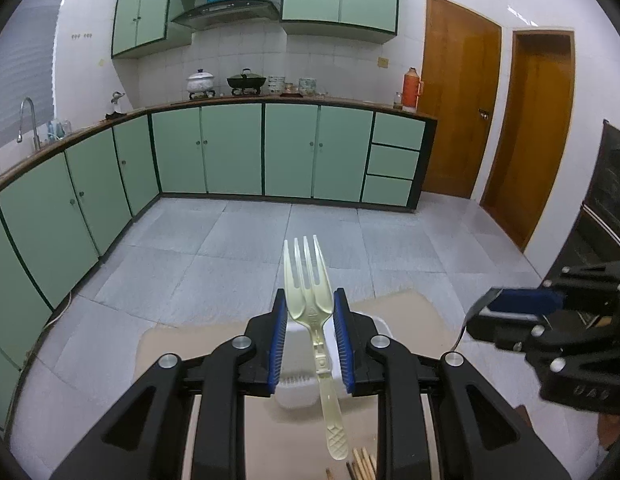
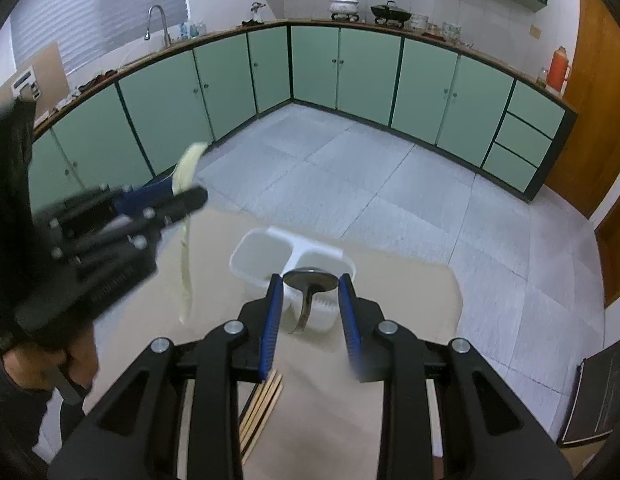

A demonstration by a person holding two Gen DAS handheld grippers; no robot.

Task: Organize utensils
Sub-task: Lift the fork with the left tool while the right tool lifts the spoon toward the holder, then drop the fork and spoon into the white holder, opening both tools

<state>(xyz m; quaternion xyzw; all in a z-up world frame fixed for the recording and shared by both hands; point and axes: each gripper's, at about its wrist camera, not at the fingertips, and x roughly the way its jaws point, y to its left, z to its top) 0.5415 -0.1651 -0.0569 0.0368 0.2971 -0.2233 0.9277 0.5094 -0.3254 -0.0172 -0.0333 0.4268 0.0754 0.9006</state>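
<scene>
Left hand-held gripper (image 1: 310, 312) clamps a plastic fork (image 1: 313, 320); right hand-held gripper (image 2: 310, 292) clamps a metal spoon (image 2: 310, 286).

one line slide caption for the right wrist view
Right gripper carries a metal spoon above the white two-compartment holder.

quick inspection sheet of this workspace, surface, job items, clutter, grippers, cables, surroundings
surface: tan table, mostly bare
job's things: white two-compartment holder, both compartments look empty; wooden chopsticks lying on the table
clutter: nothing seen
grippers: left gripper shut on a pale plastic fork, tines forward; right gripper shut on a metal spoon; both held above the table
cables: nothing seen
surroundings: green kitchen cabinets, grey tiled floor, wooden doors
</scene>
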